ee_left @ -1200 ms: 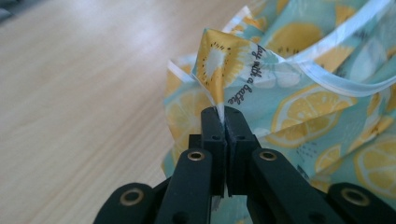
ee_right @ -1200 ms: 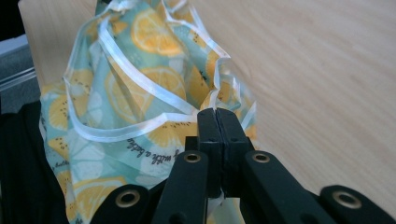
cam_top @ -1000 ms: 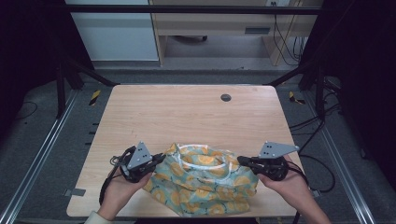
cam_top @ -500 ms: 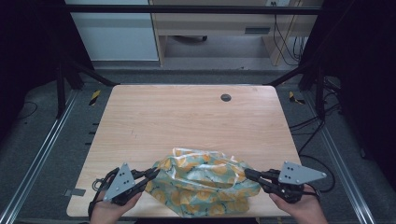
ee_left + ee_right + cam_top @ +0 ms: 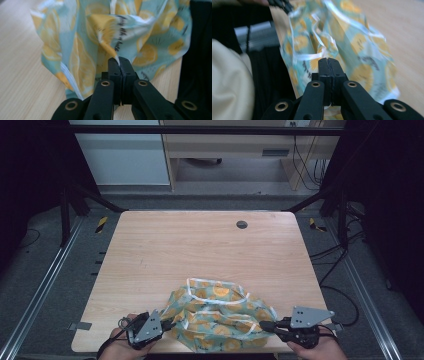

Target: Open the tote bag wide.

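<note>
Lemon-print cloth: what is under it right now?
Under the lemon-print cloth lies the wooden table; its front part overhangs the near edge. Whether anything small sits beneath the bunched folds cannot be seen.

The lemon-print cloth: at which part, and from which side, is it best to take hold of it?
The lemon-print cloth is best pinched at its white-trimmed edge, at opposite ends. The left gripper and right gripper are shut there, each coming from its own side; the thin hem fits between closed jaws.

Tabletop (image 5: 165,250): light wood grain, rounded corners, on a dark metal frame. Round dark grommet (image 5: 242,224) set near the far edge, right of centre. Crumpled cloth (image 5: 215,312), teal with a lemon print and white trim, lies at the near edge, partly overhanging it.
</note>
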Action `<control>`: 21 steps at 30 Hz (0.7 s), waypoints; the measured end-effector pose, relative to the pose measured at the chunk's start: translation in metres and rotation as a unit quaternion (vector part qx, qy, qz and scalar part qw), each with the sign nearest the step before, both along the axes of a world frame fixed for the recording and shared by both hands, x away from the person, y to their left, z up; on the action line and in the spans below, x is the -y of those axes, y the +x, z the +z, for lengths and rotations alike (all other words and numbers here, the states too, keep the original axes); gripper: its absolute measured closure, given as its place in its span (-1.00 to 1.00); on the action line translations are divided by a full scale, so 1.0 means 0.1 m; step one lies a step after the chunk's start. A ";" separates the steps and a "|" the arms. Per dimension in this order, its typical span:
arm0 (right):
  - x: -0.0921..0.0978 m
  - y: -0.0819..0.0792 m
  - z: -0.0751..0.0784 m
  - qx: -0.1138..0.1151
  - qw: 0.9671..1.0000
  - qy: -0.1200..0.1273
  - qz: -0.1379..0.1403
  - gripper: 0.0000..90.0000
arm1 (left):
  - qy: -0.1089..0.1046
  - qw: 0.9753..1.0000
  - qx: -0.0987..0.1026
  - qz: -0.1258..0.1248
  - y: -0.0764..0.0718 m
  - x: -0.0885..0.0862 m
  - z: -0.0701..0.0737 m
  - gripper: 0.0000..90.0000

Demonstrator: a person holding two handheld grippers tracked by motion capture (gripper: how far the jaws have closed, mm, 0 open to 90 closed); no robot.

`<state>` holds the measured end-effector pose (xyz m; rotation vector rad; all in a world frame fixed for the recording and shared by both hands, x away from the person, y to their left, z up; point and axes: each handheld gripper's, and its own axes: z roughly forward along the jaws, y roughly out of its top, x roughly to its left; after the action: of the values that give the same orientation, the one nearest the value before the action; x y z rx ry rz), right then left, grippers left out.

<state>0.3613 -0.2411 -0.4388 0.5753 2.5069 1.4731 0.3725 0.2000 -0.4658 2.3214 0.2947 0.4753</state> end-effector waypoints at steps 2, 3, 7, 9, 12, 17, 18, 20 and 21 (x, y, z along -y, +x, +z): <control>0.00 0.02 -0.03 -0.003 1.000 -0.011 -0.003 1.00 | 0.025 1.000 -0.009 0.007 0.04 0.04 -0.06 0.99; 0.00 0.04 -0.08 -0.010 1.000 -0.025 -0.005 1.00 | 0.034 0.999 -0.010 0.010 0.05 0.05 -0.07 0.99; -0.05 0.09 -0.21 -0.025 0.998 -0.061 -0.005 1.00 | 0.071 0.997 -0.022 0.016 0.10 0.08 -0.16 0.94; -0.08 0.10 -0.23 -0.028 0.997 -0.069 0.003 0.92 | 0.062 0.997 -0.025 0.034 0.10 0.06 -0.15 0.66; -0.10 0.08 -0.13 -0.013 0.998 -0.054 -0.002 0.43 | -0.002 0.997 -0.038 0.067 0.09 -0.03 -0.06 0.15; -0.11 0.09 0.11 0.012 0.999 -0.037 -0.012 0.22 | -0.083 0.992 -0.041 0.083 0.05 -0.11 0.14 -0.09; -0.12 0.10 0.16 0.016 0.999 -0.032 -0.012 0.21 | -0.100 0.991 -0.040 0.082 0.05 -0.12 0.18 -0.10; -0.14 0.17 0.32 0.027 0.999 -0.019 -0.008 0.18 | -0.111 0.989 -0.037 0.087 0.05 -0.14 0.26 -0.14; -0.14 0.17 0.32 0.027 0.999 -0.019 -0.008 0.18 | -0.113 0.989 -0.038 0.088 0.06 -0.14 0.30 -0.14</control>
<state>0.3784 -0.2269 -0.4071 0.5394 2.4773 1.4131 0.3780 0.2143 -0.4362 2.1035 0.5653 0.4176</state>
